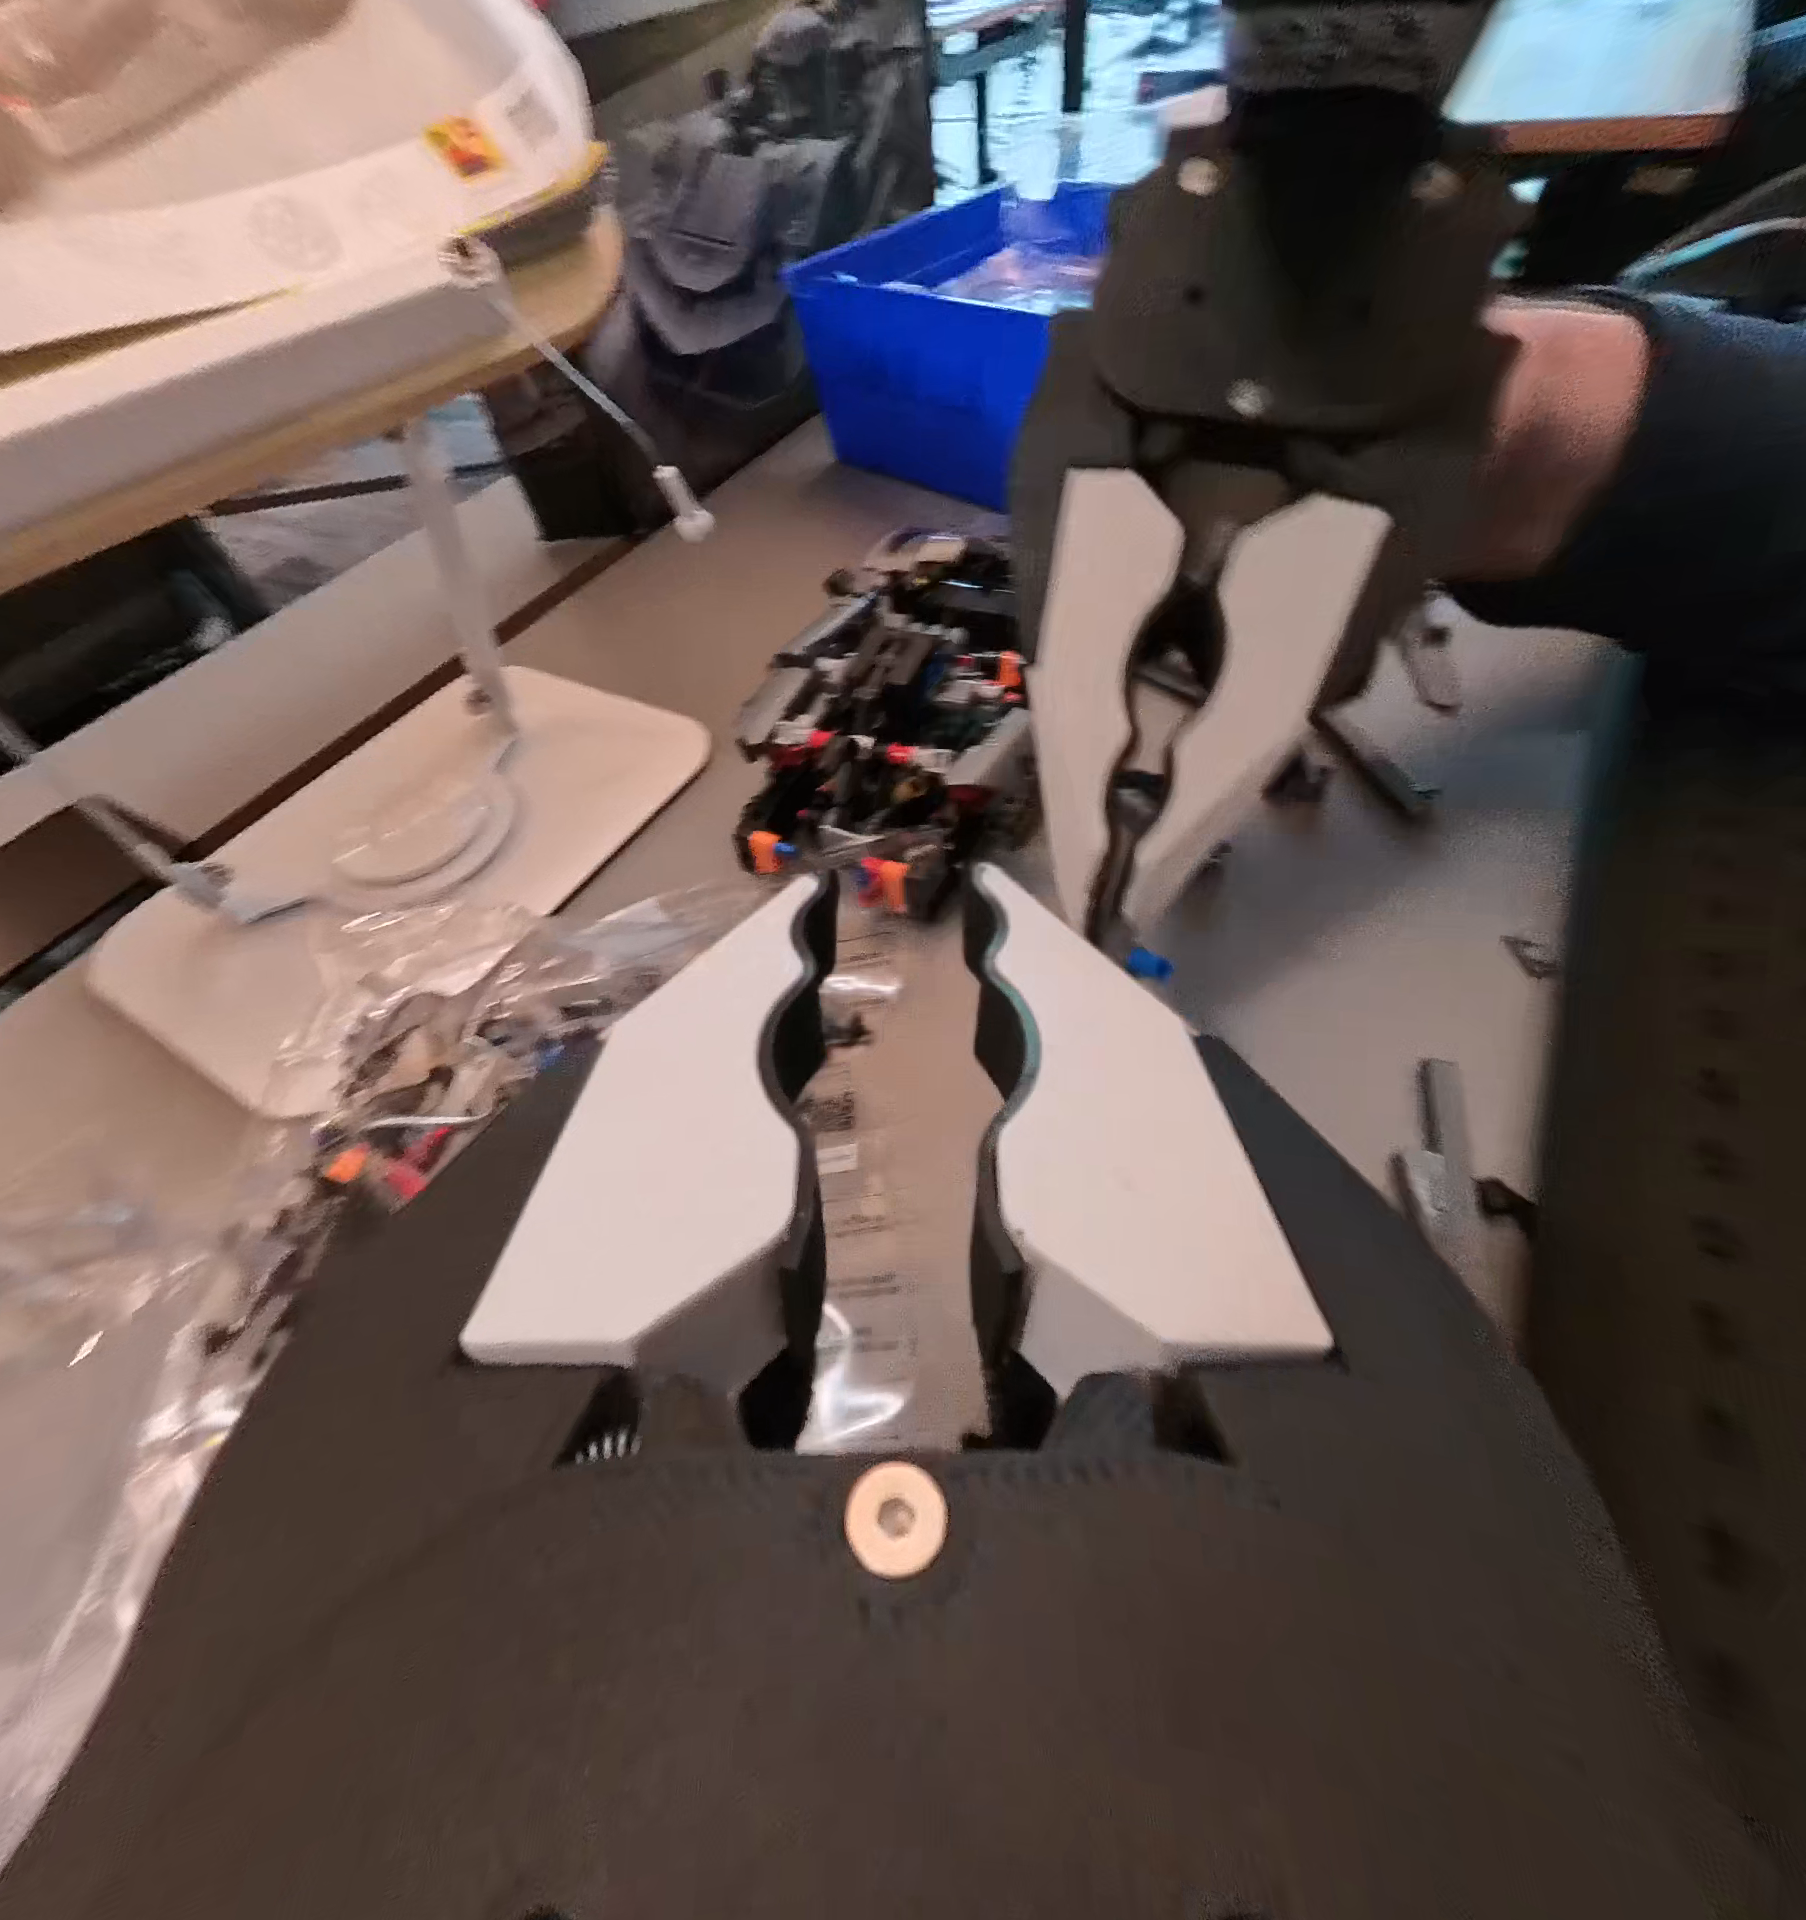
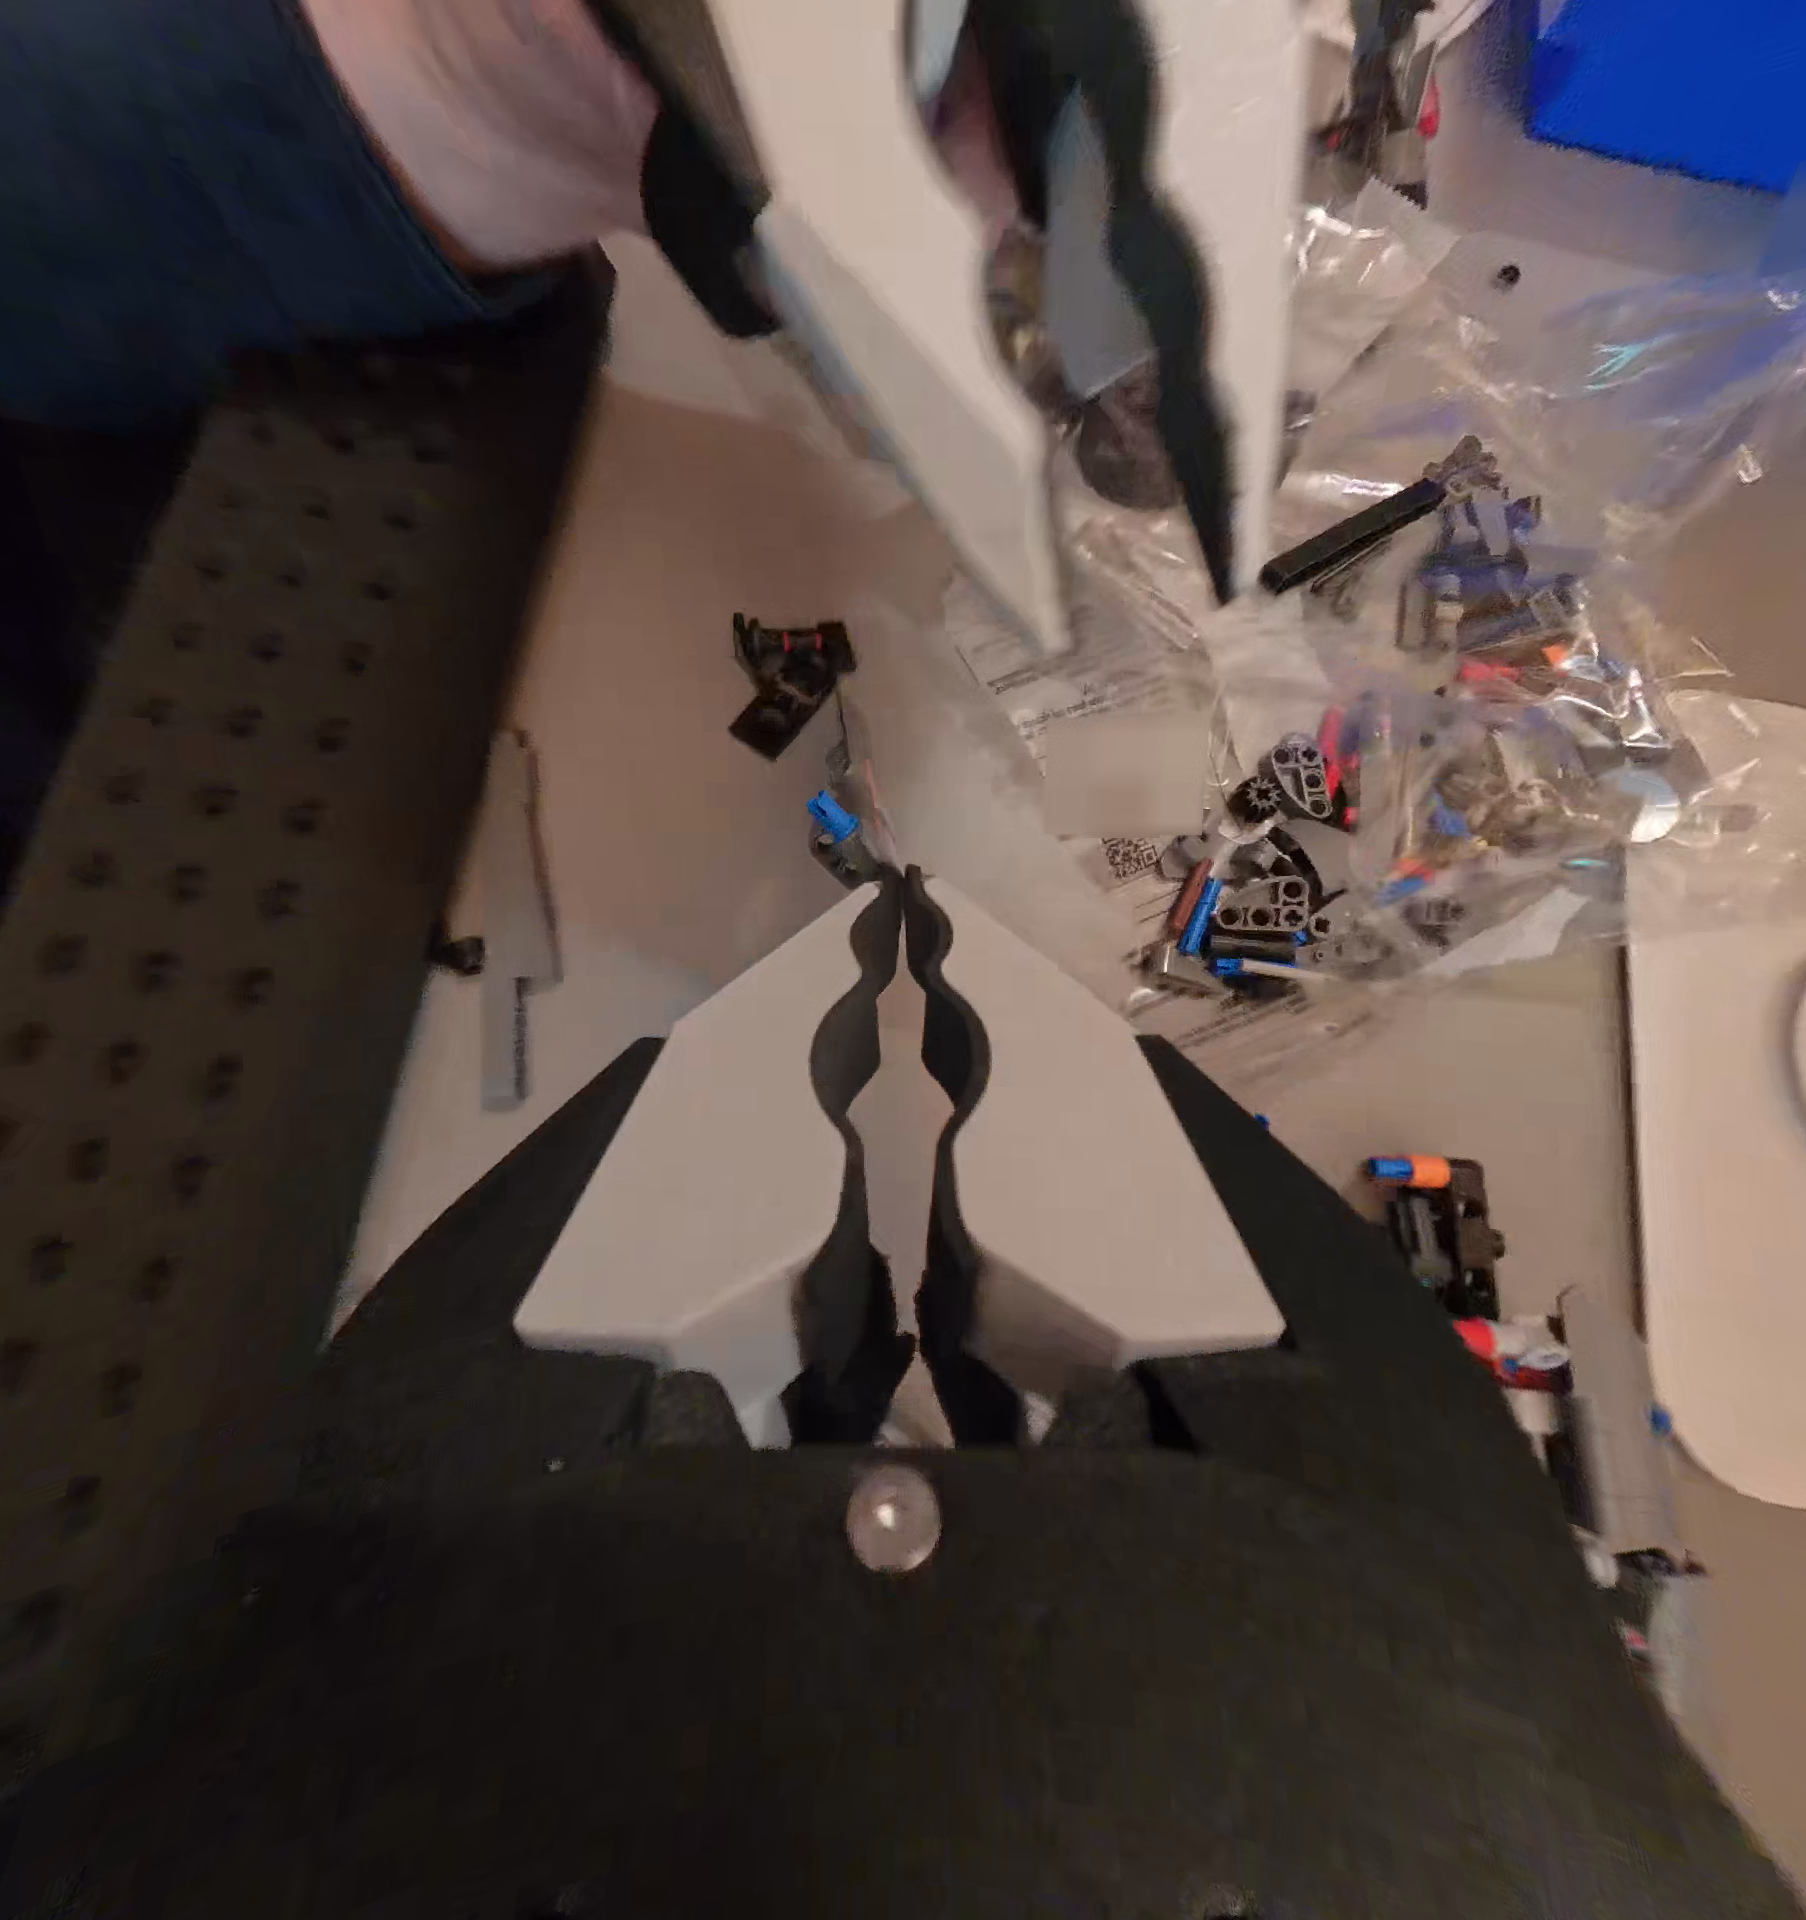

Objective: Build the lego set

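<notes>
Two grippers hovered over a table scattered with lego parts.

In the left wrist view, the left gripper held its fingers apart and empty at frame centre, just below the partly built black lego model. The right gripper came down from the upper right, tips nearly together; in the right wrist view the right gripper showed its tips touching with nothing seen between them, just beside a small blue-and-grey piece. A clear bag of loose parts lay at right, a blue bin at upper centre.
</notes>
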Action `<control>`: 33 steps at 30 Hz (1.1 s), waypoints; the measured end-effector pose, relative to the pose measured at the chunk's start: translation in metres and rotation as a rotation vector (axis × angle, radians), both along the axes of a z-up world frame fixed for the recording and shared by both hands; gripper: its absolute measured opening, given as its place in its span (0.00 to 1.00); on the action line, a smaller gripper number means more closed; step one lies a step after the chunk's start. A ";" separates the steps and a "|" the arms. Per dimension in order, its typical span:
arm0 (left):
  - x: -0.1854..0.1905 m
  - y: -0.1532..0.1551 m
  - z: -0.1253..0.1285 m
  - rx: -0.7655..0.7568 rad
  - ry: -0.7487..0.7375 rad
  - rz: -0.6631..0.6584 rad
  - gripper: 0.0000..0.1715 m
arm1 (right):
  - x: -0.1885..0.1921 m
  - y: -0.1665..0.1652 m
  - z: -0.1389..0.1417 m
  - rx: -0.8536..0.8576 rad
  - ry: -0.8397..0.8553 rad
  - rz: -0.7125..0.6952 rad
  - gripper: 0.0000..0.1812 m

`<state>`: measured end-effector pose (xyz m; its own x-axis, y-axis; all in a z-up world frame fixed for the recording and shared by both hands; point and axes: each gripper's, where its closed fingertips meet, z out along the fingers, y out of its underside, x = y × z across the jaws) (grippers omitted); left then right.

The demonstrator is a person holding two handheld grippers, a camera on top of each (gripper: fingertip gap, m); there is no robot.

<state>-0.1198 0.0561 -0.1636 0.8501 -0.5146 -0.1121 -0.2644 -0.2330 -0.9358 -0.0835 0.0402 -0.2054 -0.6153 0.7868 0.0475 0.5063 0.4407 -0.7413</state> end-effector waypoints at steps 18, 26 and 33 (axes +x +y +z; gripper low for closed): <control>0.049 -0.018 -0.049 -0.196 0.145 -0.253 0.01 | 0.011 0.008 0.034 -0.168 0.112 -0.030 0.06; 0.046 -0.021 -0.052 -0.199 0.196 -0.254 0.01 | 0.015 -0.002 0.035 -0.134 0.145 0.015 0.00; 0.043 -0.025 -0.045 -0.149 0.261 -0.254 0.01 | 0.020 -0.006 0.036 -0.091 0.194 0.047 0.00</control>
